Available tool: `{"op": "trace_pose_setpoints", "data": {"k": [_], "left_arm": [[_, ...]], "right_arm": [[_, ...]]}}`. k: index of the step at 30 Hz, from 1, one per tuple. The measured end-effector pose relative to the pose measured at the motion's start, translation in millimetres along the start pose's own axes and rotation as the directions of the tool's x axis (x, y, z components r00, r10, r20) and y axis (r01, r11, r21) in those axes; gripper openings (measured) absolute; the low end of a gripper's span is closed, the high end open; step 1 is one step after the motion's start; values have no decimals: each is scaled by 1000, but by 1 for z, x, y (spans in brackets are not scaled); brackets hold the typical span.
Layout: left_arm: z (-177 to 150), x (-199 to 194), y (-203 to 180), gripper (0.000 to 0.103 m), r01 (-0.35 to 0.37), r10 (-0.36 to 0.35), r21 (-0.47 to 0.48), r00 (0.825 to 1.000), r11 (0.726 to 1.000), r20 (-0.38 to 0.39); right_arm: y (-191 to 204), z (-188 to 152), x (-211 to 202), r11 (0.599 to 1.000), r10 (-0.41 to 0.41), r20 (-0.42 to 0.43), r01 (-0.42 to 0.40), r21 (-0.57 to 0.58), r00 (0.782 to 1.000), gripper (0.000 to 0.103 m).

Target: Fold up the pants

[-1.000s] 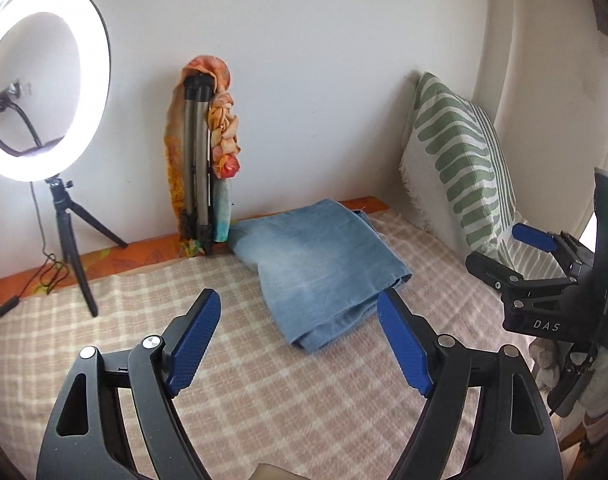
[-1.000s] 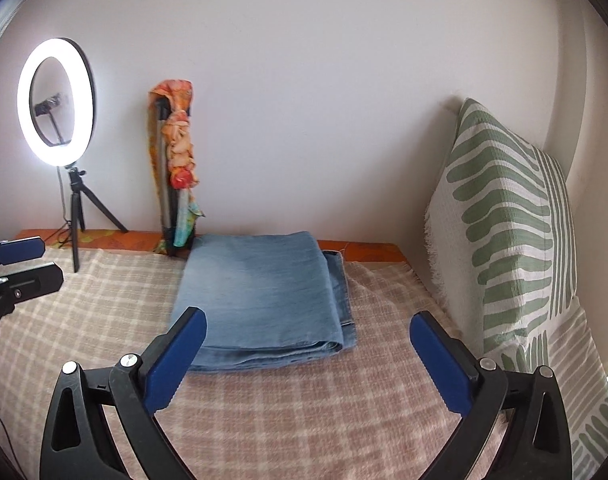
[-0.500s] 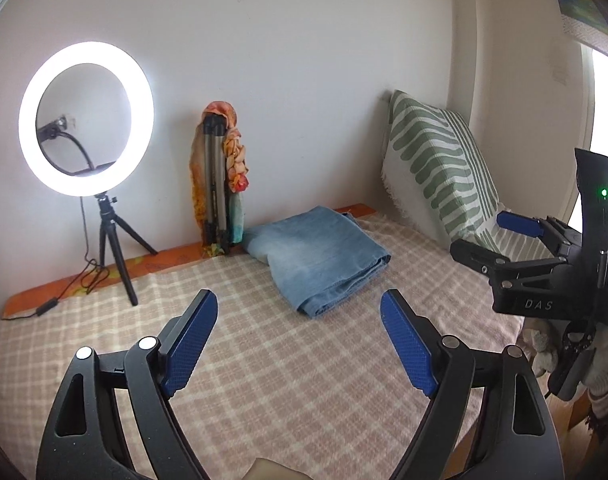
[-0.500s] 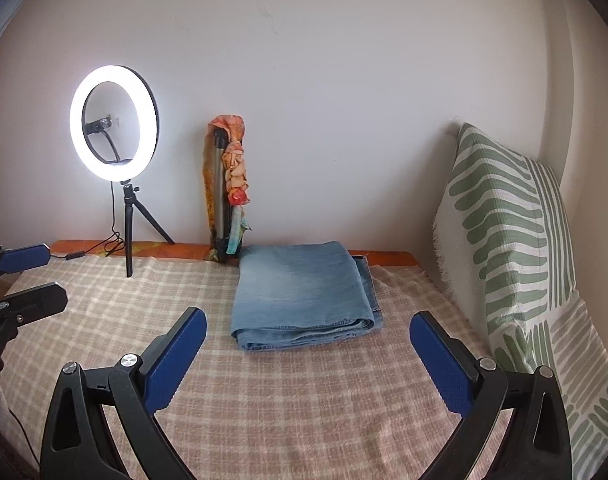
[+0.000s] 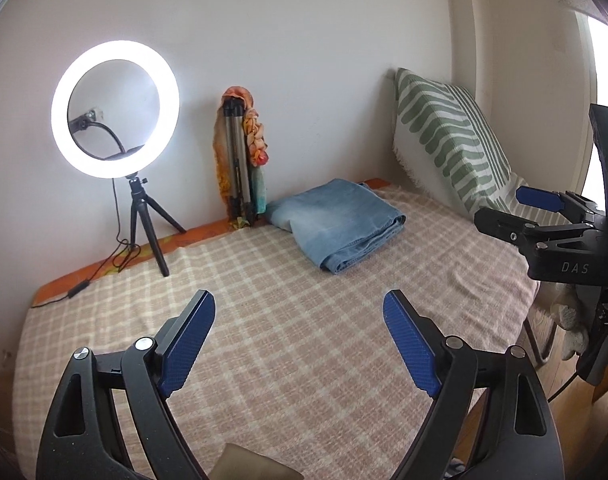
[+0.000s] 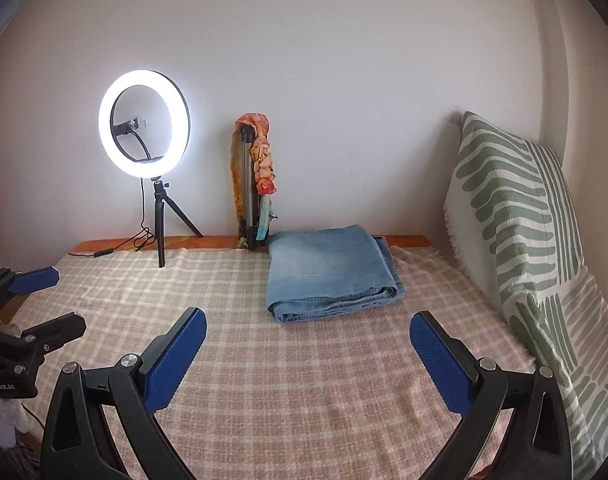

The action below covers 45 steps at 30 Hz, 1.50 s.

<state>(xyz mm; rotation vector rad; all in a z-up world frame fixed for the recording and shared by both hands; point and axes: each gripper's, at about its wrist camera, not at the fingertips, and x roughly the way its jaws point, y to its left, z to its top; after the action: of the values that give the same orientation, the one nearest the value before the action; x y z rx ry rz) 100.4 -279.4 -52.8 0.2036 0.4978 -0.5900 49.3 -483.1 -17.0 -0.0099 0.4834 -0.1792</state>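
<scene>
Checked blanket (image 6: 304,400) on the bed: folded jeans (image 6: 328,276) sit well ahead by the wall, right gripper (image 6: 308,356) squarer to them; left gripper (image 5: 299,340) too hangs released, empty.

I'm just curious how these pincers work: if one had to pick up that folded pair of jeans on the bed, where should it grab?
Probably the thick rolled edge of the folded jeans nearest the grippers, approached low from the front: all layers meet there.
</scene>
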Motion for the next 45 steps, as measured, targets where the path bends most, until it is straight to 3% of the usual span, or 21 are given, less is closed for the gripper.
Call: {"op": "trace_pose_setpoints", "data": {"k": [5, 21, 45], "left_arm": [[-7, -11, 3, 102, -10, 11, -28, 999, 1000, 32], [-19, -18, 7, 102, -12, 12, -53, 1000, 999, 10], [-14, -20, 7, 102, 4, -4, -66, 1000, 998, 14]], "right_arm": [[6, -13, -8, 1000, -20, -12, 20, -9, 1000, 103], [11, -49, -16, 997, -36, -47, 39, 62, 998, 103], [8, -43, -15, 996, -36, -33, 38, 75, 999, 103]]}}
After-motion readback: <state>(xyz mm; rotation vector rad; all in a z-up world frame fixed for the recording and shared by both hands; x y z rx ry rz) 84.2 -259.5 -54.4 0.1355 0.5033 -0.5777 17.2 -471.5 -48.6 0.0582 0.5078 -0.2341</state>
